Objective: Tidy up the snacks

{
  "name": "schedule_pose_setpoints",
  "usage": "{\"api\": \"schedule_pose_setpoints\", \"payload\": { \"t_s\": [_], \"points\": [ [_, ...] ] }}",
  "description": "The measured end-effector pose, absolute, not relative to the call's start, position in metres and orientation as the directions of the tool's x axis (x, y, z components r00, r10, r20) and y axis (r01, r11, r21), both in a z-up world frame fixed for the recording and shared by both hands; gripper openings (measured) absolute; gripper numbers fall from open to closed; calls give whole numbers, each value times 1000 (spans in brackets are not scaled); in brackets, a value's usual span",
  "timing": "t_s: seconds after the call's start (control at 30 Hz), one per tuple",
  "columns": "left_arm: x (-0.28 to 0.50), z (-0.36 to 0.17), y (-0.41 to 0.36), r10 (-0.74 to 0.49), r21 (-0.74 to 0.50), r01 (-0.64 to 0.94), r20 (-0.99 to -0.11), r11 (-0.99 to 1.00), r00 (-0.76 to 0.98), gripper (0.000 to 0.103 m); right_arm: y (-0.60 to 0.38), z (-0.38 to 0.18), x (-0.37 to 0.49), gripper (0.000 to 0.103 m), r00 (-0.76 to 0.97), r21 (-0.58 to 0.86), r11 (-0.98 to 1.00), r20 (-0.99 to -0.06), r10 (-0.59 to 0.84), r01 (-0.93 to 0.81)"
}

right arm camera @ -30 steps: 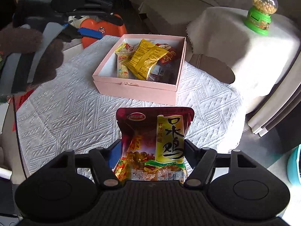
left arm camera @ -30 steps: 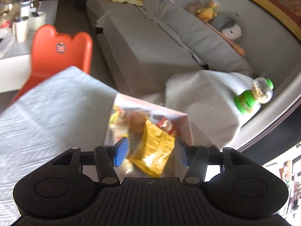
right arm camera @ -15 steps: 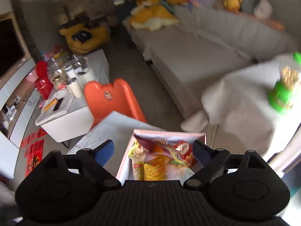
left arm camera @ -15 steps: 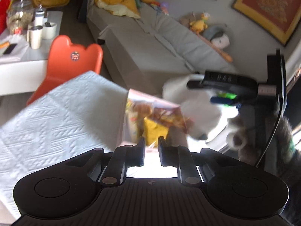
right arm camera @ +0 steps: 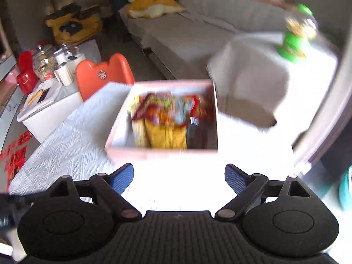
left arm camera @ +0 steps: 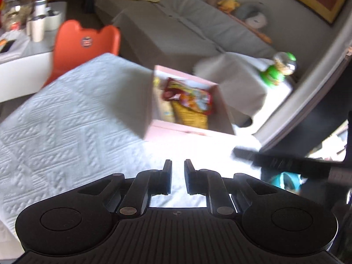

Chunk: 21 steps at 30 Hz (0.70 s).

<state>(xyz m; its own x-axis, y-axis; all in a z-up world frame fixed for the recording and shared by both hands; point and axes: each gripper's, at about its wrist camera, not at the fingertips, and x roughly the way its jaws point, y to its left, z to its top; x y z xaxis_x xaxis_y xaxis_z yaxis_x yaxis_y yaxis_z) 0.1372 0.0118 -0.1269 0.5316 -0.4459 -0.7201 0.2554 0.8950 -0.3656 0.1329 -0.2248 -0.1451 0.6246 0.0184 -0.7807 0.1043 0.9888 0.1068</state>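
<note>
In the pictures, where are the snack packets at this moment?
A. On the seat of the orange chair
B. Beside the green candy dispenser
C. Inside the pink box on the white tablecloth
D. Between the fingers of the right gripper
C: the snack packets lie inside the pink box on the white tablecloth, while the right gripper stands open and empty and the left gripper holds nothing.
</note>
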Motion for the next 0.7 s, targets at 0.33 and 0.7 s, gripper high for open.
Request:
{"api": "schedule_pose_setpoints", "payload": {
  "t_s": [0.33,0.7],
  "points": [
    [114,-72,-29,-332,-196,298,-785,934,523,15,-200,-95,84,91,564,49,993,-826,-22,110],
    [103,-68,-41,-282,-127,325,-825,937,491,16,-218,-73,68,91,537,90,982,-843,-13,166]
  ]
}}
